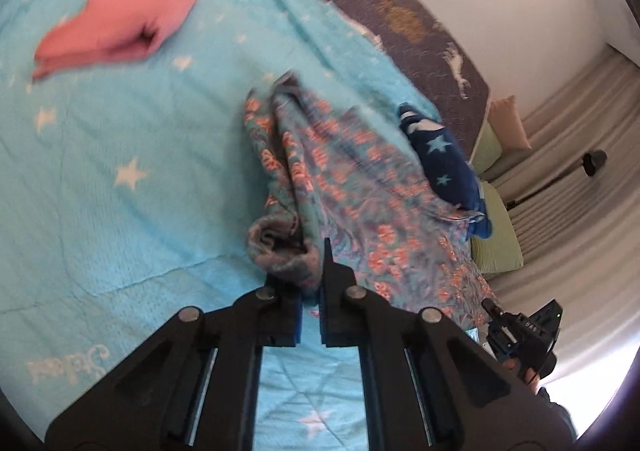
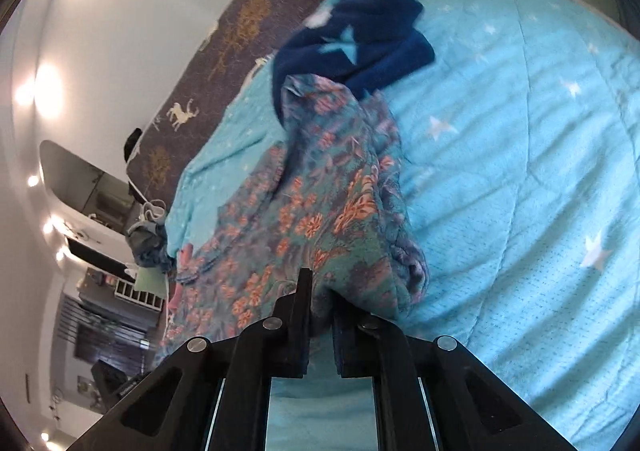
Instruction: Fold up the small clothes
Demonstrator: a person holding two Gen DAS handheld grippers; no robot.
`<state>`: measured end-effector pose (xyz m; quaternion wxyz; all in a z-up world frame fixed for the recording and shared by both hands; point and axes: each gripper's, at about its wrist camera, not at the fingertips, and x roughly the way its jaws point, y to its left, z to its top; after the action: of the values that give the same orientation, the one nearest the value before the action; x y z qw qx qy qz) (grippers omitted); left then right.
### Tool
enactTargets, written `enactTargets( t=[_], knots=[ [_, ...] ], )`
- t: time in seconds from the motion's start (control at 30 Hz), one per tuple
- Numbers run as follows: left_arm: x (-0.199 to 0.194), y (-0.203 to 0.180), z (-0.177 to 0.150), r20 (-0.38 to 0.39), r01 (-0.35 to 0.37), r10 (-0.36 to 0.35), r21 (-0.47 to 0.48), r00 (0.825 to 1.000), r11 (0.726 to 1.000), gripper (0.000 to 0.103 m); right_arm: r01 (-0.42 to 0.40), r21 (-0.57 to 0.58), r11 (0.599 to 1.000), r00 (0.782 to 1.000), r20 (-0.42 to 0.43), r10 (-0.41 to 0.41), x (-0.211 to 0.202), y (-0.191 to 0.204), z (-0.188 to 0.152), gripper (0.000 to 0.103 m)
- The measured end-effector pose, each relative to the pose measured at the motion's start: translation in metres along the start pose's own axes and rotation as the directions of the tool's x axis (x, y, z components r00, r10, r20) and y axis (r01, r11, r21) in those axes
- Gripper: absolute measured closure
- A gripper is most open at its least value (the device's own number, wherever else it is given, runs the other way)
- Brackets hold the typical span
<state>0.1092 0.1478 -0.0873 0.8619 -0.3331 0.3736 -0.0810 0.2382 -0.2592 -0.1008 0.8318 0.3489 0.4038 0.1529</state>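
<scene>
A floral garment (image 1: 340,171) in teal with orange flowers lies crumpled on the light blue star quilt (image 1: 120,171). My left gripper (image 1: 310,283) is shut on a bunched near edge of it. In the right wrist view the same floral garment (image 2: 312,203) stretches away from me, and my right gripper (image 2: 320,299) is shut on its near hem. A dark blue garment with pale stars (image 2: 360,43) lies just beyond the floral one, and shows as a blue heap (image 1: 444,159) in the left wrist view. A folded pink garment (image 1: 116,27) rests far off on the quilt.
A grey blanket with deer figures (image 2: 240,35) covers the far side of the bed. Green cushions (image 1: 496,235) and pale curtains (image 1: 580,131) stand past the bed's edge. The right gripper's body (image 1: 520,335) shows at the lower right of the left wrist view. Shelves and clutter (image 2: 120,271) line the wall.
</scene>
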Motion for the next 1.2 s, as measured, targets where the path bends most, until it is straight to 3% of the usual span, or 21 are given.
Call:
enactTargets(
  t=[0.2,0.4,0.47,0.63,0.7,0.73,0.8,0.87,0.93,0.97,1.0,1.07,1.13,1.2],
  knots=[
    [-0.043,-0.024,-0.011,0.020,0.020,-0.022,0.118,1.000,0.993,0.096,-0.048,-0.039,0.998,0.998,0.035,0.049,-0.044,0.021,-0.016,0.096],
    [-0.082,-0.007,-0.053,-0.048,0.022,-0.017,0.123,0.999,0.992,0.096,-0.049,-0.009,0.999,0.999,0.005,0.049,-0.092,-0.002,-0.066,0.096],
    [-0.089,-0.001,-0.076,-0.090,-0.008,0.020,0.131,0.996,0.991,0.096,-0.032,0.013,0.999,0.999,-0.010,0.032,-0.104,-0.012,-0.084,0.096],
    [-0.089,0.013,-0.106,-0.160,-0.100,0.124,0.153,0.979,0.983,0.095,0.099,-0.012,0.995,0.993,-0.070,-0.100,-0.118,-0.019,-0.128,0.092],
    [-0.092,0.019,-0.106,-0.154,-0.137,0.159,0.146,0.975,0.980,0.091,0.207,-0.082,0.975,0.969,-0.122,-0.216,-0.115,-0.021,-0.132,0.086],
    [-0.096,0.020,-0.105,-0.147,-0.145,0.166,0.144,0.975,0.979,0.090,0.245,-0.107,0.964,0.957,-0.135,-0.258,-0.115,-0.022,-0.131,0.076],
    [-0.105,0.015,-0.100,-0.113,-0.157,0.177,0.170,0.978,0.973,0.086,0.285,-0.154,0.946,0.943,-0.130,-0.306,-0.122,-0.020,-0.127,0.072],
    [-0.112,0.004,-0.098,-0.054,-0.198,0.216,0.236,0.975,0.951,0.079,0.323,-0.235,0.917,0.935,-0.069,-0.347,-0.133,-0.010,-0.120,0.066],
    [-0.115,-0.011,-0.089,0.019,-0.260,0.268,0.326,0.963,0.909,0.079,0.400,-0.353,0.846,0.908,0.030,-0.417,-0.136,0.005,-0.112,0.053],
    [-0.114,-0.020,-0.084,0.053,-0.284,0.285,0.374,0.957,0.883,0.078,0.456,-0.427,0.781,0.882,0.099,-0.461,-0.134,0.016,-0.107,0.051],
    [-0.112,-0.024,-0.078,0.076,-0.294,0.290,0.422,0.954,0.858,0.075,0.473,-0.467,0.748,0.872,0.125,-0.474,-0.131,0.019,-0.103,0.051],
    [-0.099,-0.032,-0.060,0.129,-0.328,0.306,0.498,0.943,0.803,0.059,0.453,-0.562,0.692,0.878,0.143,-0.458,-0.119,0.029,-0.095,0.049],
    [-0.081,-0.031,-0.041,0.143,-0.346,0.322,0.542,0.936,0.766,0.058,0.430,-0.610,0.666,0.886,0.141,-0.443,-0.107,0.032,-0.086,0.048],
    [-0.059,-0.029,-0.025,0.120,-0.337,0.330,0.577,0.936,0.744,0.058,0.434,-0.641,0.633,0.880,0.153,-0.449,-0.088,0.034,-0.068,0.048]
  ],
)
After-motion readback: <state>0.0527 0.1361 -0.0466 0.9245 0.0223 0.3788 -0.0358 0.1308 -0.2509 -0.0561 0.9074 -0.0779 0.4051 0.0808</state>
